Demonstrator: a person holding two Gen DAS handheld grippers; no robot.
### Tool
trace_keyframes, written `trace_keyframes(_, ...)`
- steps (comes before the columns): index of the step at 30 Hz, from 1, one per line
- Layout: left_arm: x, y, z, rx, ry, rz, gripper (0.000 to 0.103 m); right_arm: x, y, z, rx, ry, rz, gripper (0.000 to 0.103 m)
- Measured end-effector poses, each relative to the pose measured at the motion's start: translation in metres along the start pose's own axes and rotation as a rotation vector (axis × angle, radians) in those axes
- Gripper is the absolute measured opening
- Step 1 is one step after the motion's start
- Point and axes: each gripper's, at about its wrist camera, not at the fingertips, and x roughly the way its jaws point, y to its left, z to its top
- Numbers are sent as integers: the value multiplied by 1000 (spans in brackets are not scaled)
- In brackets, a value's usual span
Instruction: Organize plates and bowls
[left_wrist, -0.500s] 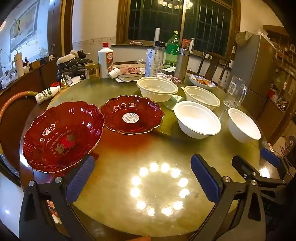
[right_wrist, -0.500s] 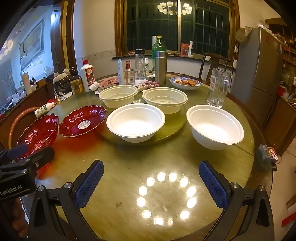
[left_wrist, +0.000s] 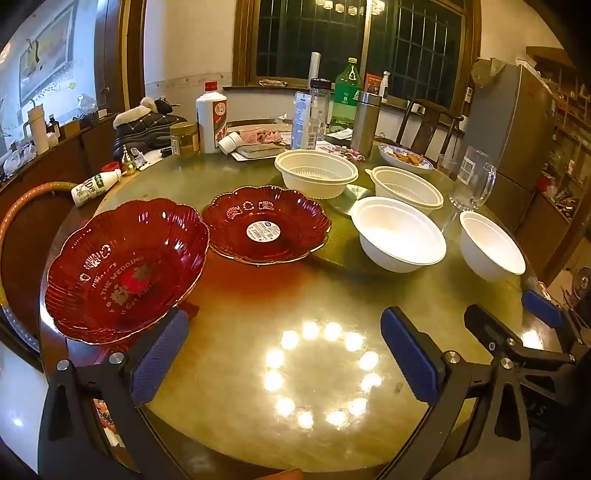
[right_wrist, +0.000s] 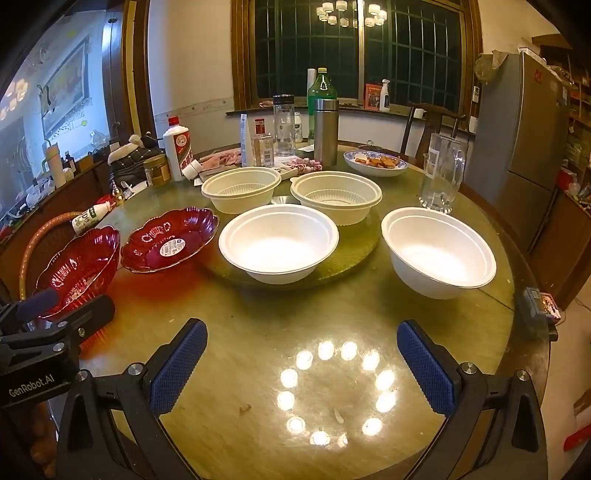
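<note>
Two red glass plates sit at the table's left: a near one (left_wrist: 122, 269) (right_wrist: 79, 271) and a farther one with a sticker (left_wrist: 264, 225) (right_wrist: 170, 238). Two white bowls stand nearer, one in the middle (left_wrist: 400, 234) (right_wrist: 279, 242) and one at the right (left_wrist: 491, 245) (right_wrist: 439, 251). Two cream ribbed bowls (left_wrist: 316, 173) (left_wrist: 406, 188) (right_wrist: 240, 188) (right_wrist: 336, 195) stand behind them. My left gripper (left_wrist: 284, 354) is open and empty, its left finger beside the near red plate's rim. My right gripper (right_wrist: 303, 363) is open and empty over the table's front.
A round green turntable (right_wrist: 354, 247) carries the middle bowls. Bottles, a steel flask (right_wrist: 325, 131), a glass jug (right_wrist: 441, 173) and a blue dish of food (right_wrist: 375, 162) crowd the far side. The left gripper shows at the left edge of the right wrist view (right_wrist: 55, 325).
Both views have shifted only slightly. The plates and bowls have not moved, and both grippers stay open.
</note>
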Motion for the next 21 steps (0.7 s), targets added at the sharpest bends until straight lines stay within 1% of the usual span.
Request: trace_keyframes(21,2,0,-5,-1,6,8,103,-4,0,1,0,-2,2,103)
